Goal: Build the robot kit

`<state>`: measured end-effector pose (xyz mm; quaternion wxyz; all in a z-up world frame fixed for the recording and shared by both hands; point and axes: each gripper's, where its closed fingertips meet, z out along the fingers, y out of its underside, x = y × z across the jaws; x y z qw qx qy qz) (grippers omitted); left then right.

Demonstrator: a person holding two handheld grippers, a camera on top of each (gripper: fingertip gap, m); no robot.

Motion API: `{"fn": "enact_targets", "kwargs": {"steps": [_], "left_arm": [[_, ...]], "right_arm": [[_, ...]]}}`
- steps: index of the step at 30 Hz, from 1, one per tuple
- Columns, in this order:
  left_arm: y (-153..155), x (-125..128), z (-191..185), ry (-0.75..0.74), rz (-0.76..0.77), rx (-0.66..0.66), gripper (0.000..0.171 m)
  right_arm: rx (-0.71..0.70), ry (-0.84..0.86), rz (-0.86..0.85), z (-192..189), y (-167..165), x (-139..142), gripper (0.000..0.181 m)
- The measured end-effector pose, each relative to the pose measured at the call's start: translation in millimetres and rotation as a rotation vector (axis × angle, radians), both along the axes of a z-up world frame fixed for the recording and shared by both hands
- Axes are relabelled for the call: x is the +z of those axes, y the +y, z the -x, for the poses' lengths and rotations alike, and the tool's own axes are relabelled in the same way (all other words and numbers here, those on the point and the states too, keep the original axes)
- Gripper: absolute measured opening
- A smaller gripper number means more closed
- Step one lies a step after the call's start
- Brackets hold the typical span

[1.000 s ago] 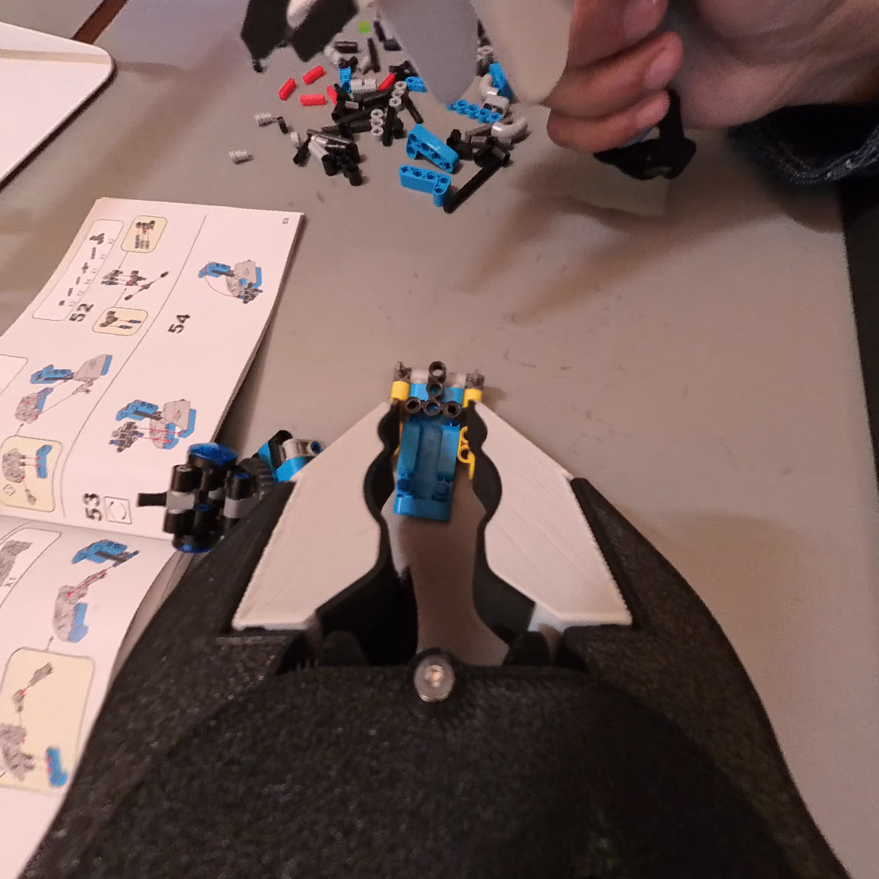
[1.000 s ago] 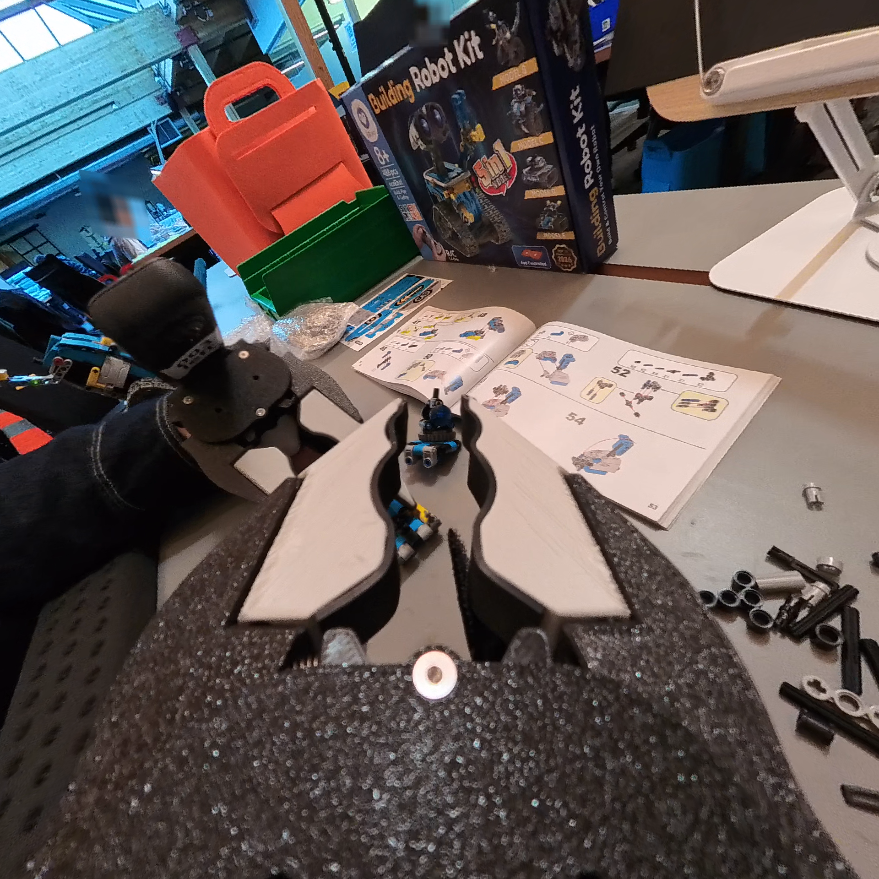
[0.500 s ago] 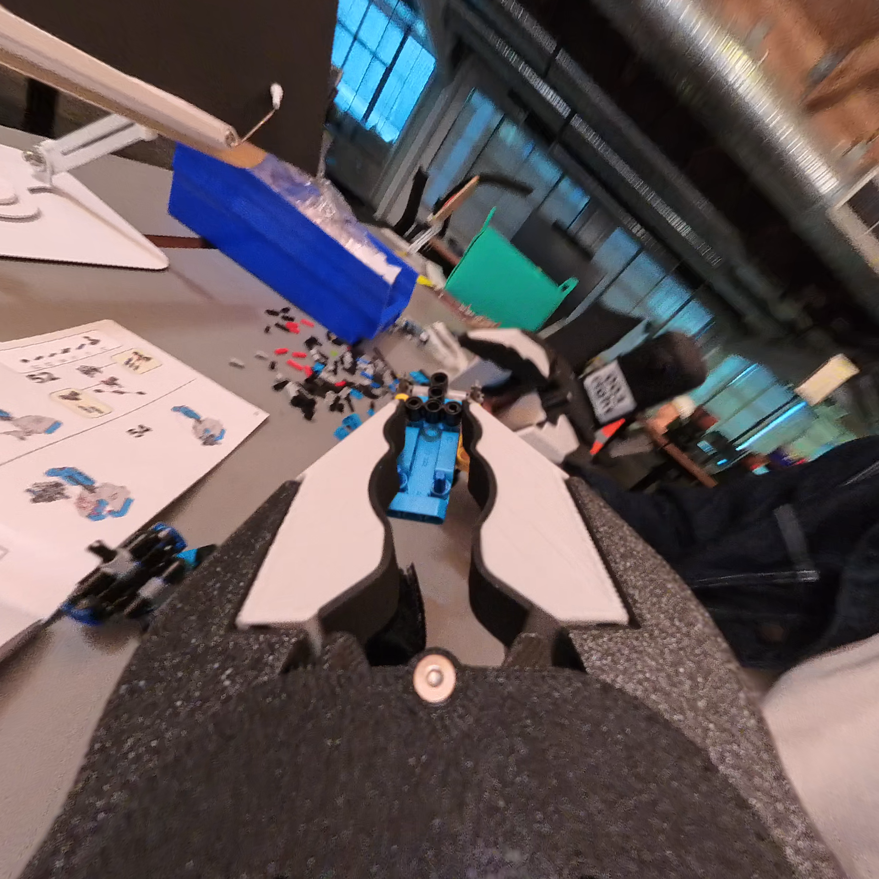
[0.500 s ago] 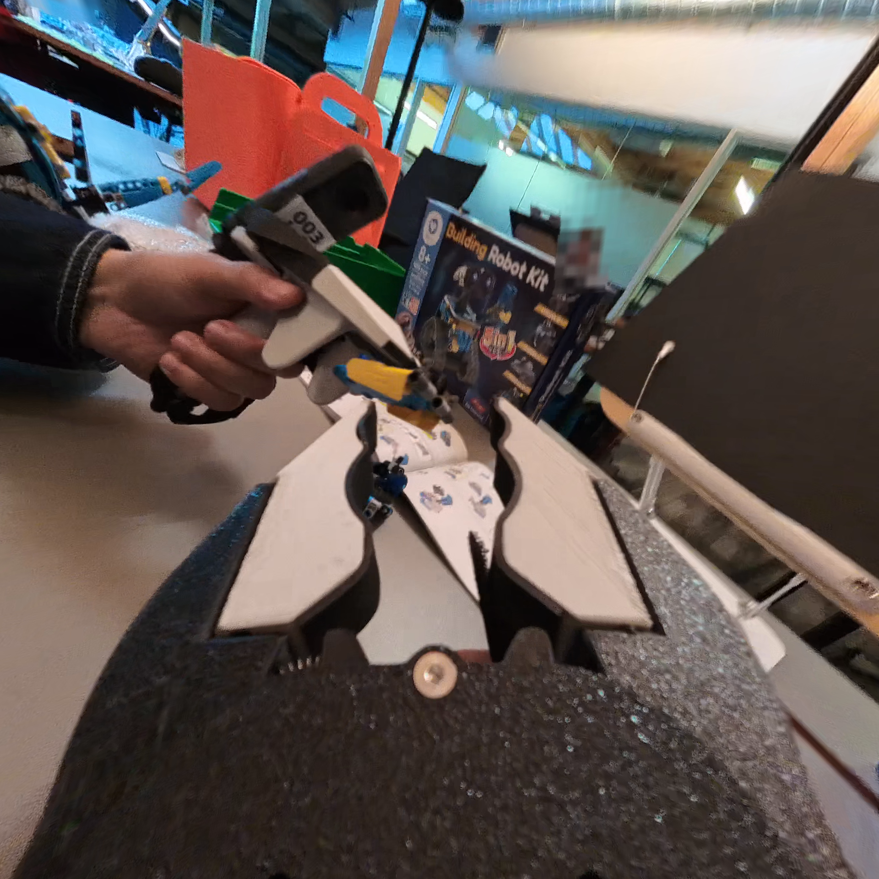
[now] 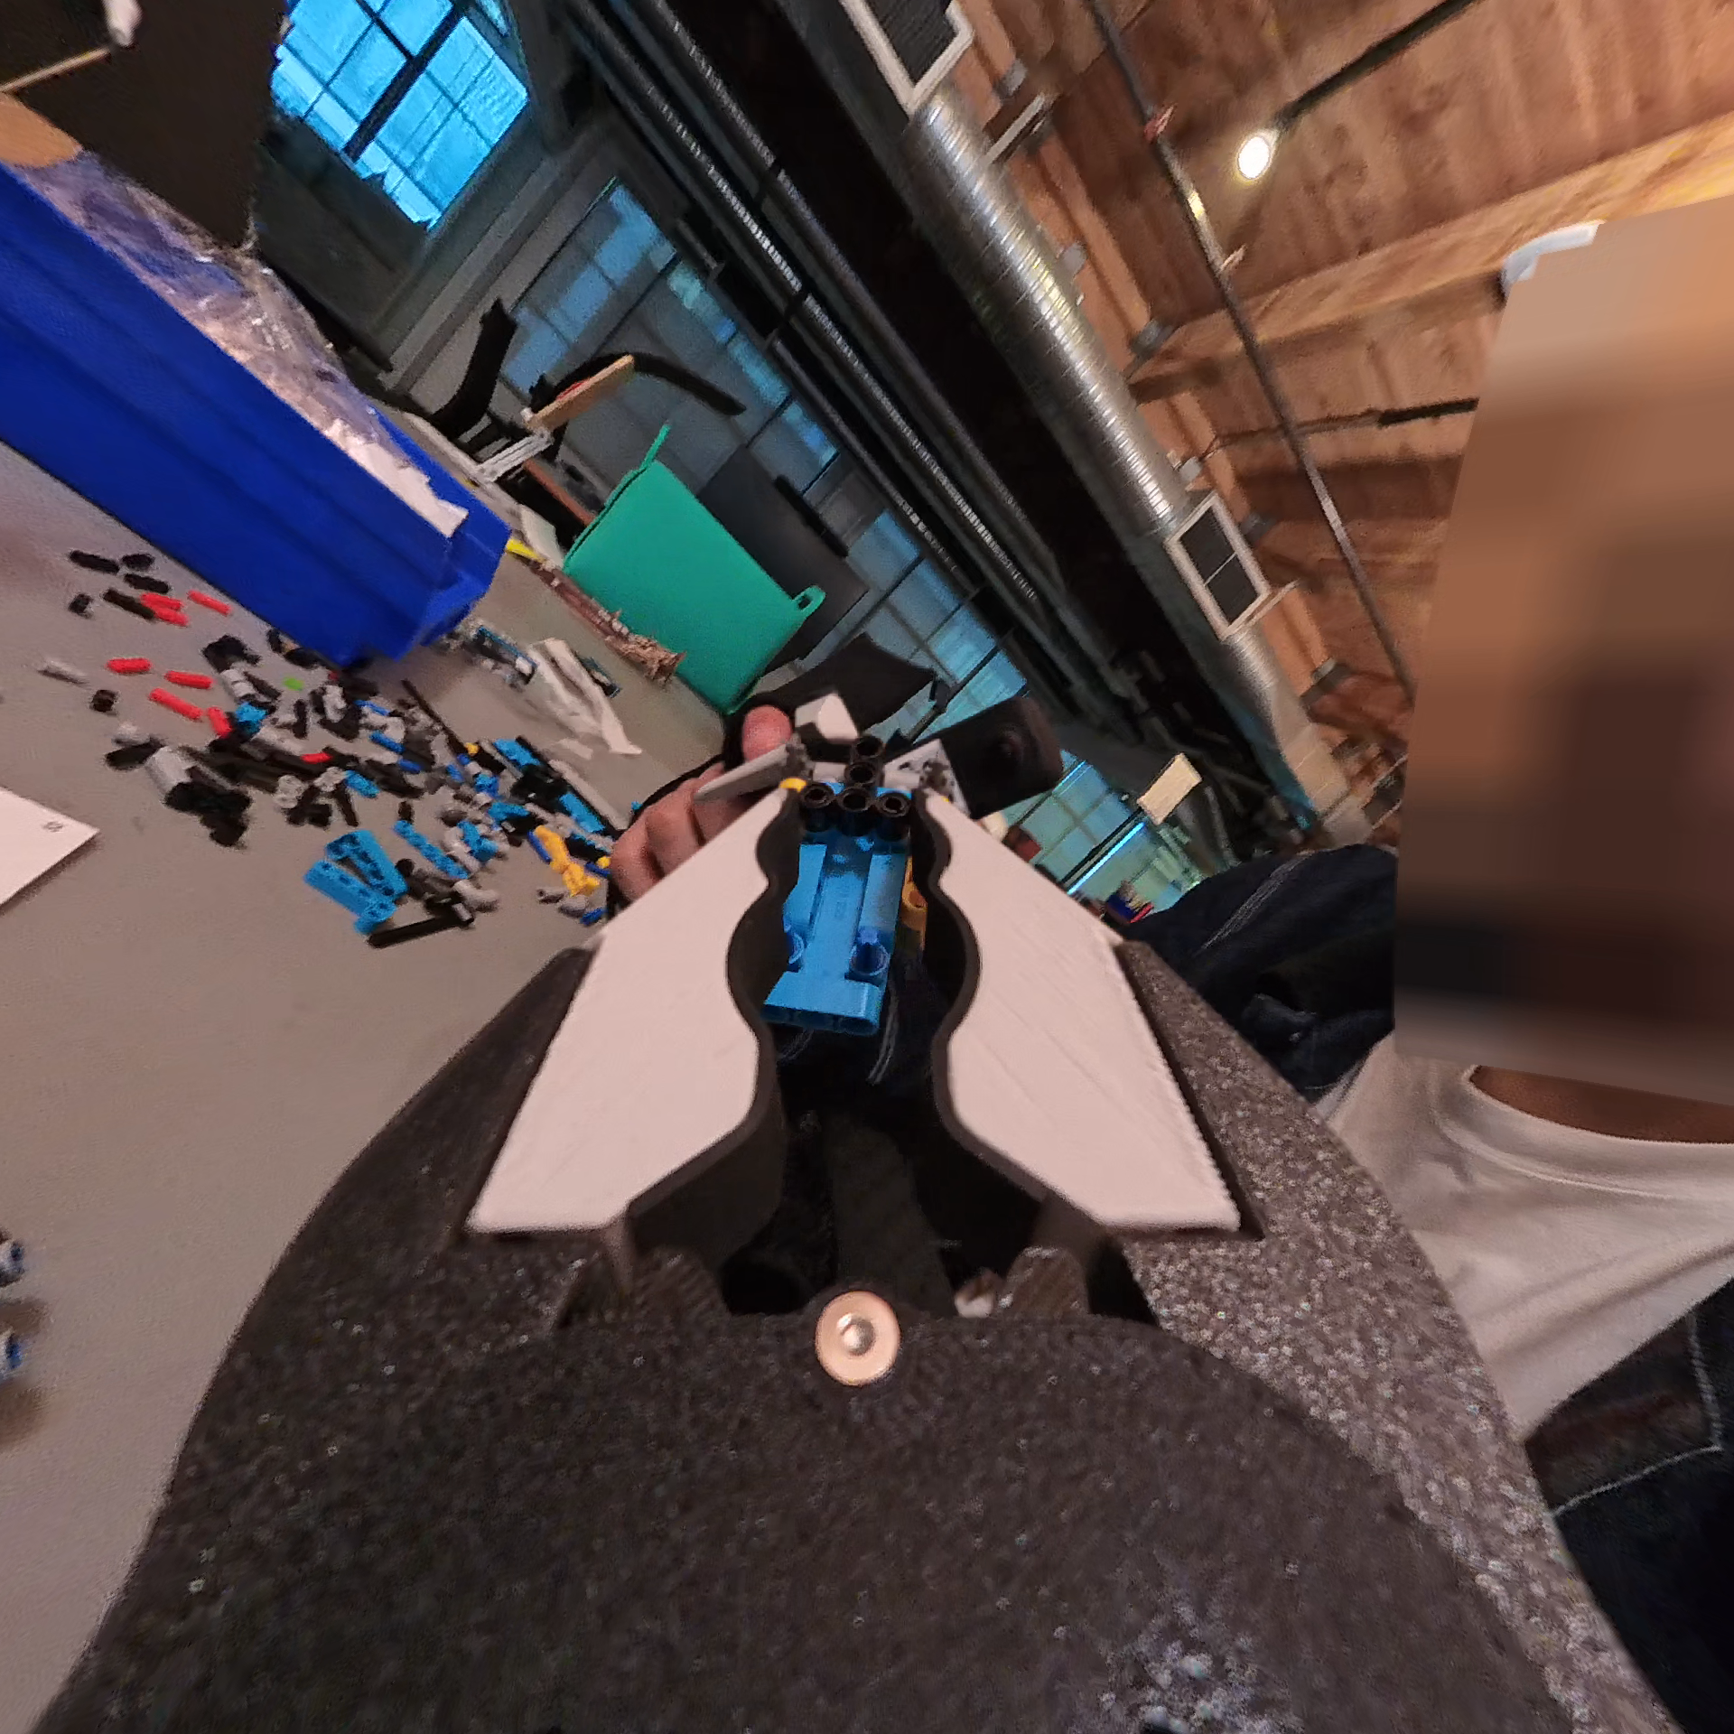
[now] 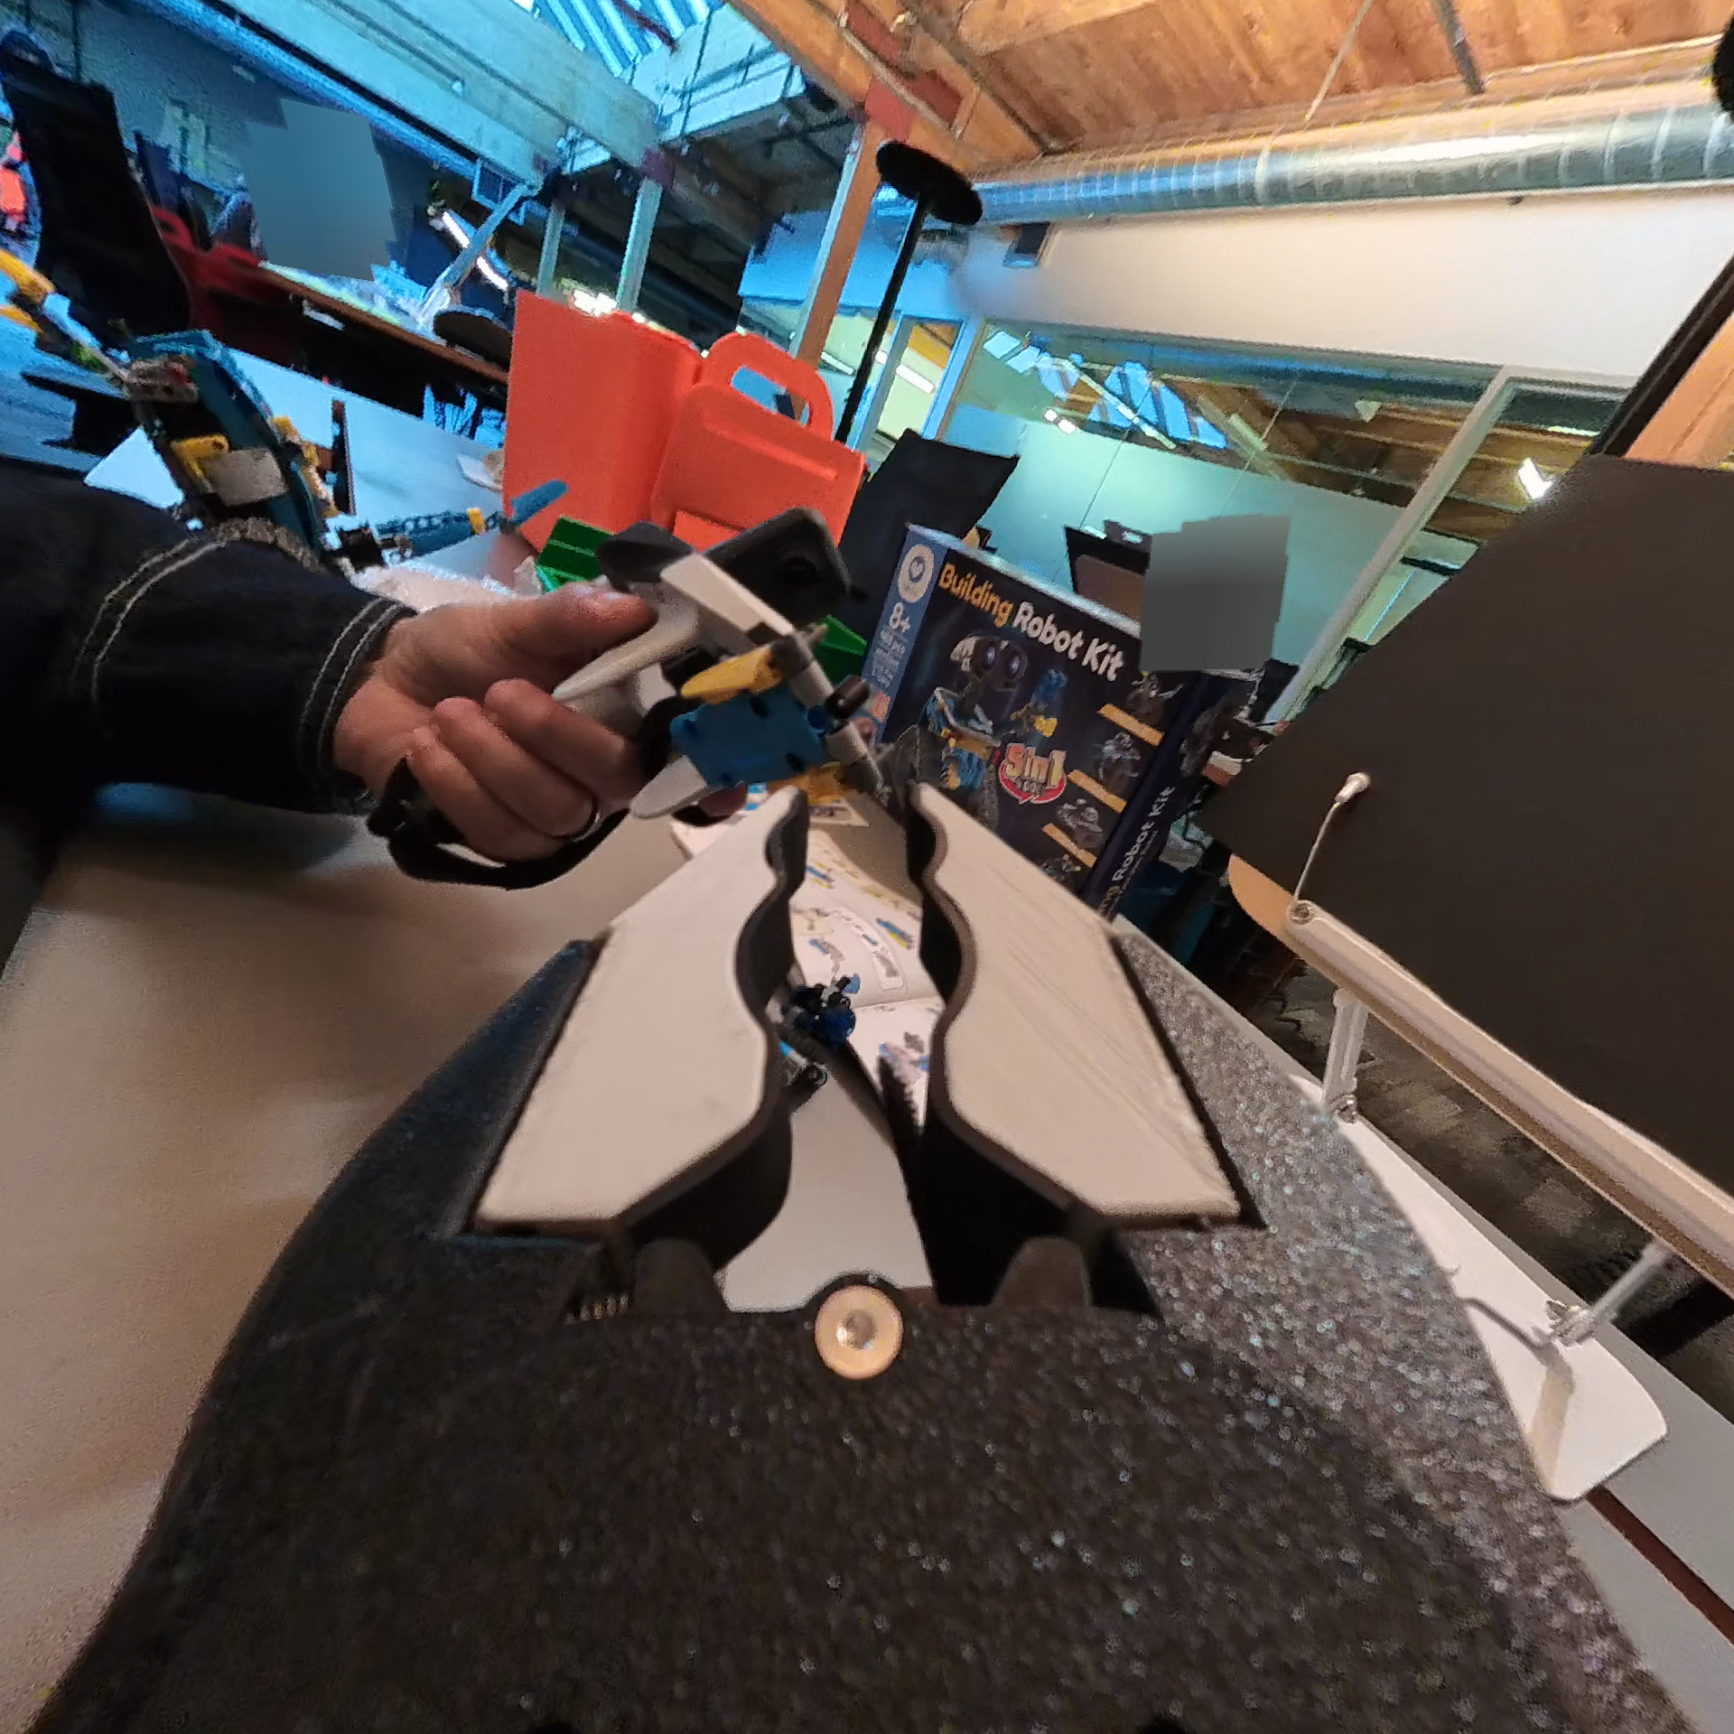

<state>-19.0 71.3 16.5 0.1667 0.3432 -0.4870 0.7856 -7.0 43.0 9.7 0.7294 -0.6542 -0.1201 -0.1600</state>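
Observation:
My left gripper [image 5: 854,807] is shut on a blue brick assembly [image 5: 830,929] with black pins at its front and yellow parts at its sides. It holds the assembly up in the air, clear of the grey table [image 5: 188,1032]. The right wrist view shows the same gripper in a hand [image 6: 488,732], with the blue assembly [image 6: 751,741] between its fingers. My right gripper [image 6: 849,816] is open and empty, its tips just below and in front of that assembly. A small blue and black assembly [image 6: 826,1013] lies on the table between its fingers, beside an open instruction booklet [image 6: 863,929].
A pile of loose black, blue and red parts [image 5: 375,769] lies on the table by a blue bin [image 5: 216,488]. A kit box [image 6: 1032,713], an orange case [image 6: 676,441] and a green tray [image 6: 582,563] stand behind. A white stand [image 6: 1501,1314] with a black panel [image 6: 1548,844] is on the right. My two grippers' fingertips are within a few centimetres of each other.
My left gripper lifted the blue assembly off the table and tilted up toward the right gripper. My right gripper also rose and turned to face it, still open.

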Motion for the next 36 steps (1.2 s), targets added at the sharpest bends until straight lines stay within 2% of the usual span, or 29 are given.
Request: {"fn": "enact_targets", "kwargs": {"steps": [3, 7, 9, 13, 18, 21, 25, 29, 33, 36], "left_arm": [[-6.6, -3.9, 3.4, 0.023, -0.013, -0.040, 0.023], [-12.3, -12.3, 9.6, 0.041, -0.077, -0.089, 0.023], [-7.9, -10.7, 8.6, 0.045, -0.064, -0.081, 0.023], [-0.8, -4.9, 0.0, 0.036, -0.003, -0.021, 0.023], [-2.1, 0.4, -11.3, 0.033, 0.092, 0.068, 0.023], [-0.2, 4.4, -13.8, 0.039, 0.163, 0.080, 0.022], [-10.1, -3.5, -13.8, 0.055, 0.146, 0.058, 0.023], [-22.7, -8.7, -10.6, 0.048, 0.096, 0.036, 0.022], [-29.3, -12.3, -8.0, 0.031, 0.050, 0.026, 0.022], [-29.8, -13.8, -8.5, 0.017, 0.016, 0.041, 0.022]], "right_arm": [[-0.003, -0.039, 0.001, 5.4, 2.3, 0.5, 0.023], [0.070, -0.054, 0.074, 17.8, 5.6, -11.1, 0.024], [0.096, -0.023, 0.090, 19.3, 5.8, -12.7, 0.023], [0.053, 0.000, 0.051, 13.5, 7.2, -6.8, 0.023], [0.020, 0.117, 0.033, 11.9, 17.3, -5.8, 0.052], [-0.006, 0.129, 0.041, 9.0, 19.4, -6.6, 0.058], [-0.028, 0.109, 0.037, 7.8, 21.1, -7.0, 0.070], [-0.026, 0.103, 0.028, 7.0, 19.4, -4.8, 0.067], [-0.050, 0.090, 0.020, 1.4, 16.7, -3.1, 0.049], [-0.059, 0.067, 0.037, 0.3, 16.1, -4.7, 0.048]]}}
